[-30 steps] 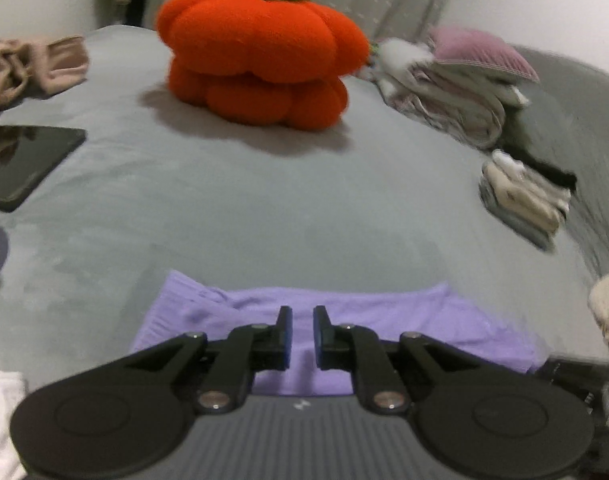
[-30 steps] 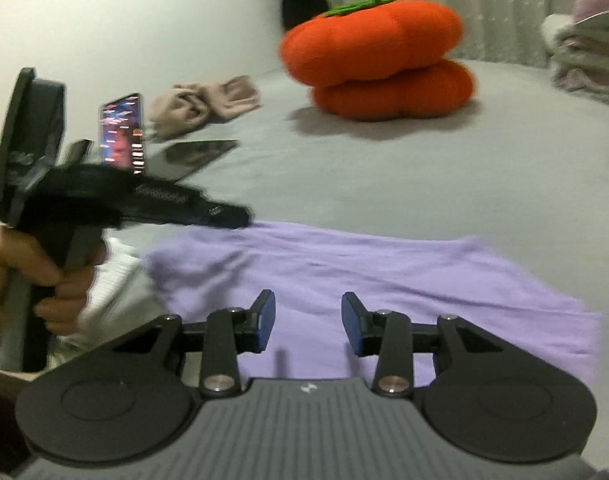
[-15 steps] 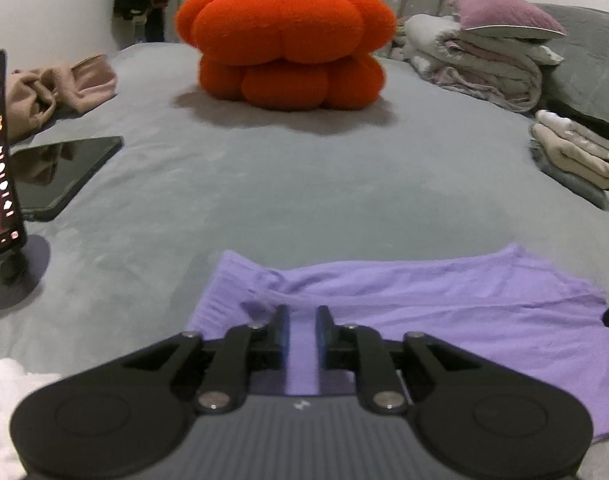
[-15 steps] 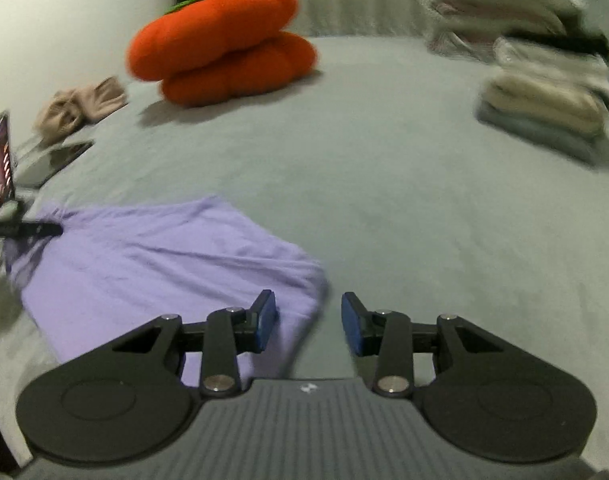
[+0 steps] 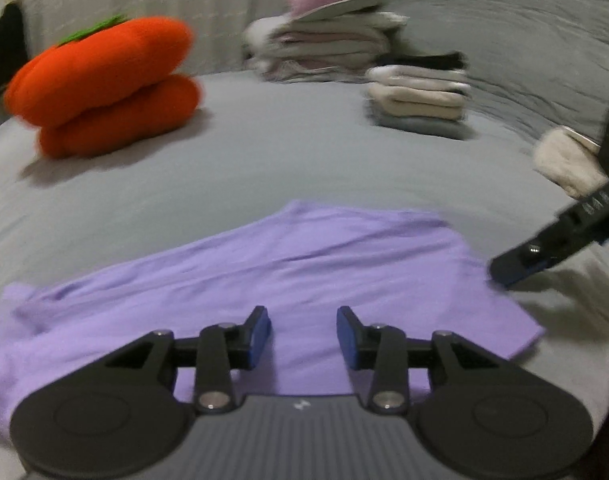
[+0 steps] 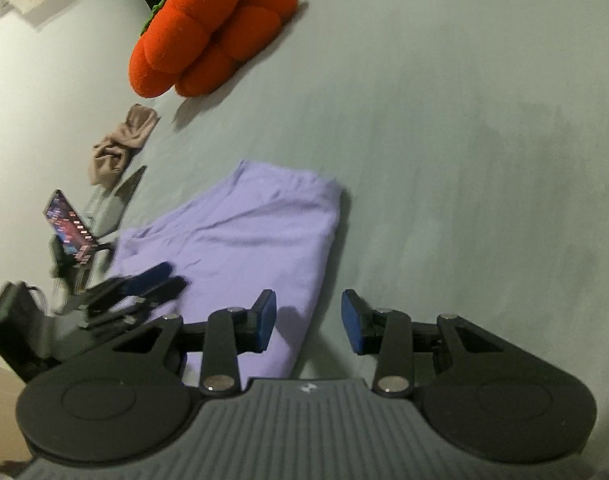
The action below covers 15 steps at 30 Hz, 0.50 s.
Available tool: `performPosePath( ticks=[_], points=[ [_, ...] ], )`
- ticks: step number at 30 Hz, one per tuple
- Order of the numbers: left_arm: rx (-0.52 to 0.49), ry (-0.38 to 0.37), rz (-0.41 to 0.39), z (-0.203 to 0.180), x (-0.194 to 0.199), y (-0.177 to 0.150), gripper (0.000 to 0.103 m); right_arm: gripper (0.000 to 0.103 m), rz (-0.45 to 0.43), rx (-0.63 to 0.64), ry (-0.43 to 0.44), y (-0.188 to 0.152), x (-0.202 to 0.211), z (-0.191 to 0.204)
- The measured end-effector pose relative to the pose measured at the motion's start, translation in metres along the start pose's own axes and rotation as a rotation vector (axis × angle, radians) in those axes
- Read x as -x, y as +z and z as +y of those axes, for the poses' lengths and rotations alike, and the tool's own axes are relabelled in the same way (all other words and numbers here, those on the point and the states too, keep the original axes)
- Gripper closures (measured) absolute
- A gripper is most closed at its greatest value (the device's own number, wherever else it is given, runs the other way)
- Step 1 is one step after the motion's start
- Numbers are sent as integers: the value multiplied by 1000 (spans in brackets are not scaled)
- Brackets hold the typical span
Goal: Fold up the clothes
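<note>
— What lies on the bed (image 5: pixel 304 152), taken from the left?

— In the left wrist view, an orange pumpkin cushion (image 5: pixel 104 84) sits at the far left. Right of it, by the back, is a tall stack of folded clothes (image 5: pixel 328 46), then a lower stack (image 5: pixel 418 94), and at the far right edge a cream bundle (image 5: pixel 564 160). The purple garment (image 5: pixel 264 280) lies flat on the grey cover in front, spread wide across the near part of the bed.

— And the left gripper (image 5: pixel 303 336)?

— It hangs above the near edge of the purple garment with its blue-padded fingers spread wide and nothing between them. The cloth shows through the gap.

— What does the right wrist view add?

— At its left edge stands a lit phone (image 6: pixel 70 226) on a holder, with a dark tablet (image 6: pixel 120 200) and a crumpled beige cloth (image 6: pixel 120 144) behind it. The left gripper shows there blurred, its tips over the garment's left part. The cushion sits further back.

— And the right gripper (image 6: pixel 308 322)?

— Its jaws also stand wide apart, holding nothing. It hovers at the garment's right edge: the left finger (image 6: pixel 264 320) is over purple cloth, the right one over bare cover. From the left wrist view its dark tip sits just beside the garment's right corner; whether it touches cannot be told.
</note>
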State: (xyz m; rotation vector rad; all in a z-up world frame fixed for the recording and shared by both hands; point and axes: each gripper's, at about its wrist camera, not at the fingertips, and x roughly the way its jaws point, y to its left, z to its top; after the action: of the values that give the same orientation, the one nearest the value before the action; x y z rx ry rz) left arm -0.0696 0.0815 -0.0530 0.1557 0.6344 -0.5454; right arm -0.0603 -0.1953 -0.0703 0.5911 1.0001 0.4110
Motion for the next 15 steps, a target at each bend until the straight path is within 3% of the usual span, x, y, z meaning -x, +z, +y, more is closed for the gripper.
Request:
performPosePath(
  ticks=[5, 11, 15],
  points=[
    [-93, -130, -38, -33, 4, -6, 64, 64, 78, -94, 114, -7, -1, -11],
    [-200, -233, -61, -61, 8, -11, 60, 79, 125, -157, 174, -9, -2, -20],
    [-252, -286, -76, -73, 13, -13, 54, 91, 201, -203, 220, -9, -7, -25]
  ],
)
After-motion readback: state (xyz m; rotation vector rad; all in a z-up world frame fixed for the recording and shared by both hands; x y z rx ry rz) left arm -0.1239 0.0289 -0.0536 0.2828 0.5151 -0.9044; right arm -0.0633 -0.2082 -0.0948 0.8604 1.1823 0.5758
